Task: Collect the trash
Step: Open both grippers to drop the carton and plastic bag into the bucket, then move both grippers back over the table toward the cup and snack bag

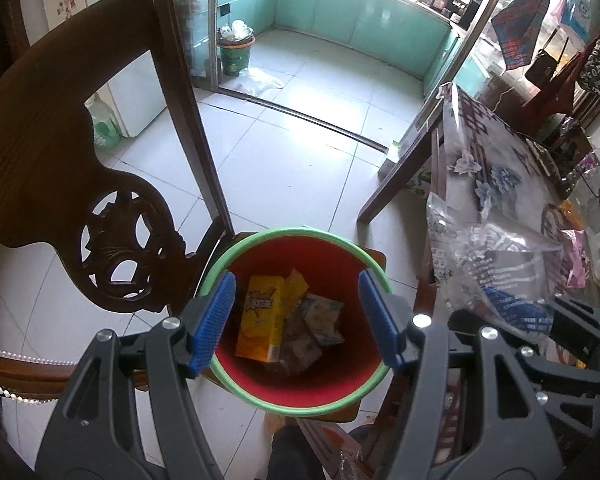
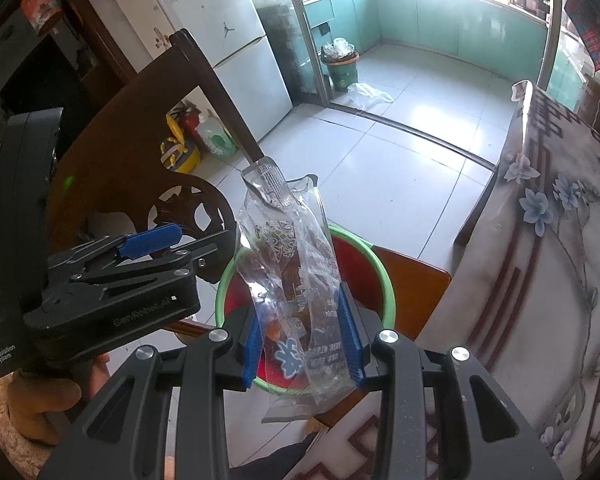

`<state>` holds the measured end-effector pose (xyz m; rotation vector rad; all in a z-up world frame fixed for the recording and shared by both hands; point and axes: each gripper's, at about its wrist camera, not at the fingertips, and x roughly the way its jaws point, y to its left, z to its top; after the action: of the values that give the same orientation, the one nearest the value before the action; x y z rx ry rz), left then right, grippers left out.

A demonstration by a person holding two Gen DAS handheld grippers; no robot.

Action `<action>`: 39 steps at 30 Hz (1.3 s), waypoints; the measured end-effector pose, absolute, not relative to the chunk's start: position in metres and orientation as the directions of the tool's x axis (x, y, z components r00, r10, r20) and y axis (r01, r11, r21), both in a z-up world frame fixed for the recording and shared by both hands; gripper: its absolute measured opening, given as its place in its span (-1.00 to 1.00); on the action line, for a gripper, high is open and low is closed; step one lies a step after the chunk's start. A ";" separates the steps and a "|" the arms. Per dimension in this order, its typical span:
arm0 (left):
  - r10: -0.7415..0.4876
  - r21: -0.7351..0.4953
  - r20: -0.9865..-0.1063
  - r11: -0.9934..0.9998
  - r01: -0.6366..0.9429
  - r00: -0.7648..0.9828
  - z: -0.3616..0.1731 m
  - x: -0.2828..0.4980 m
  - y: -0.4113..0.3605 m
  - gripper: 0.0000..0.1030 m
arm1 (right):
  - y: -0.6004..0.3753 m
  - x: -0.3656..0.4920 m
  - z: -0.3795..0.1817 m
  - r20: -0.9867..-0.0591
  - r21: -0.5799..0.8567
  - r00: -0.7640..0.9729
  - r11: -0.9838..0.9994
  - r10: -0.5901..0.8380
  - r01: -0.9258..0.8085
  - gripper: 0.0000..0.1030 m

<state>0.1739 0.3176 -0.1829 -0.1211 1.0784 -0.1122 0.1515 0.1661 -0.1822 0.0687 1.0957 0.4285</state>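
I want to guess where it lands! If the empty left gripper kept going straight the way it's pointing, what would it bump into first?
Most likely the trash in the red bin: the left gripper aims into its open mouth, so the yellow box looks first in line. Depth is hard to judge here.

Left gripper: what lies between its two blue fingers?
Nothing is held; the left gripper is open above the red bin, whose trash shows through the gap, in the left wrist view.
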 end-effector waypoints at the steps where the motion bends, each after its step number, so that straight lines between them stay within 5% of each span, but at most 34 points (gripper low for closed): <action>1: -0.146 -0.151 -0.870 0.988 0.027 0.471 -0.182 0.174 0.319 0.45 | 0.166 0.152 -0.182 -0.844 0.265 0.387 0.916 0.372 -0.302 -0.07; 2: -0.140 -0.149 -0.867 0.989 0.020 0.478 -0.181 0.174 0.320 0.57 | 0.166 0.152 -0.181 -0.842 0.263 0.394 0.918 0.369 -0.298 0.33; 3: -0.136 -0.149 -0.861 0.989 0.012 0.491 -0.178 0.172 0.321 0.67 | 0.164 0.151 -0.179 -0.836 0.260 0.408 0.920 0.366 -0.293 0.43; 17: -0.136 -0.133 -0.856 0.990 0.042 0.498 -0.170 0.161 0.299 0.68 | 0.106 0.119 -0.155 -0.804 0.297 0.474 0.933 0.358 -0.202 0.41; 27: -0.230 -0.138 -0.837 0.967 0.215 0.496 -0.155 0.138 0.220 0.69 | 0.016 0.061 -0.140 -0.784 0.316 0.563 0.949 0.261 0.001 0.53; 39: -0.370 -0.144 -0.820 0.871 0.470 0.436 -0.151 0.078 0.090 0.76 | -0.205 -0.046 -0.154 -0.831 0.185 0.547 0.876 -0.101 0.444 0.68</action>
<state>0.0782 0.0903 -0.1511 0.1116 0.9901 -0.5239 -0.0465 -0.2051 -0.1544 0.4012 0.9424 -0.3338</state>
